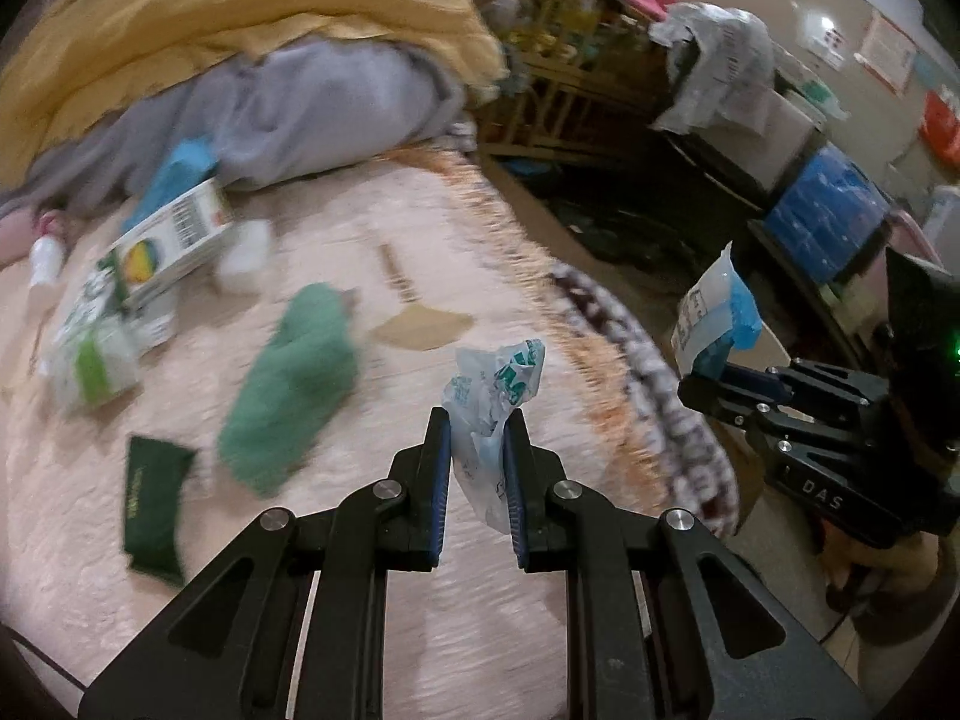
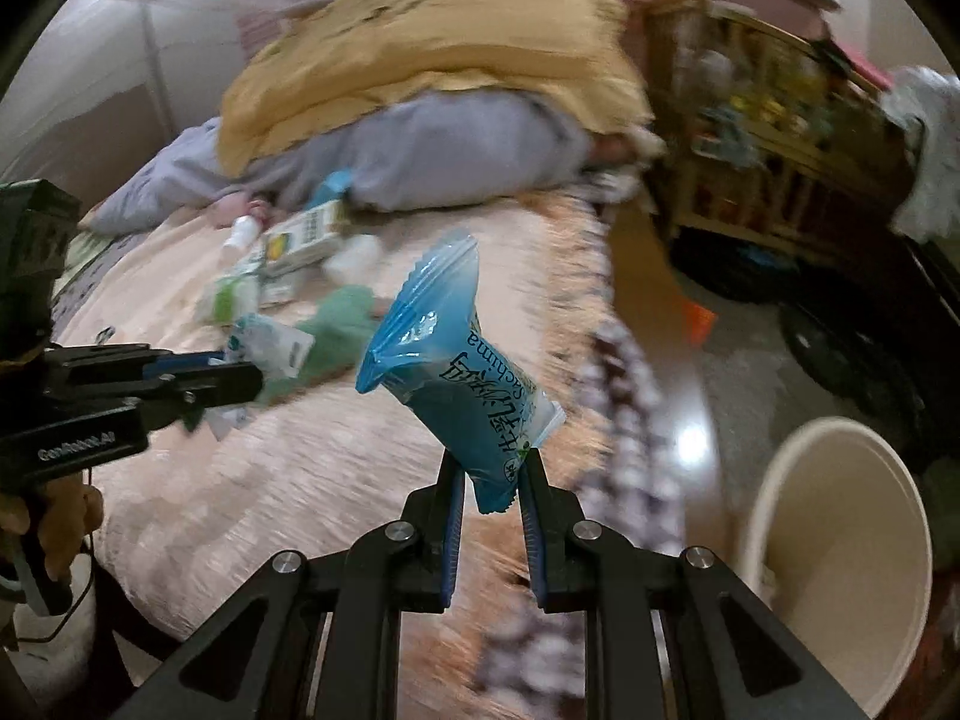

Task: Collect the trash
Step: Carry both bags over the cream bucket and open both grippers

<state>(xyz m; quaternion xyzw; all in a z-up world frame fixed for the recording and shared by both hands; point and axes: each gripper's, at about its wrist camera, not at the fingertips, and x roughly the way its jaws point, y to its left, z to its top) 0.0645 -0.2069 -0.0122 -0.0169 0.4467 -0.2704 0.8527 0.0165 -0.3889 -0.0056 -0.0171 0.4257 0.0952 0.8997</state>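
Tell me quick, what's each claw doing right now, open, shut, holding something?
Left claw: shut on a crumpled white-and-green plastic wrapper.
Right claw: shut on a blue snack packet.

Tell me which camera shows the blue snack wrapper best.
The right wrist view: the blue snack wrapper fills the centre, clamped in the right tongs, with its print readable. The left wrist view shows it only small at the right edge, from the side and partly hidden.

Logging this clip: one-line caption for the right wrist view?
Right gripper jaws clamp a blue snack wrapper above the bed, cream bin at lower right.
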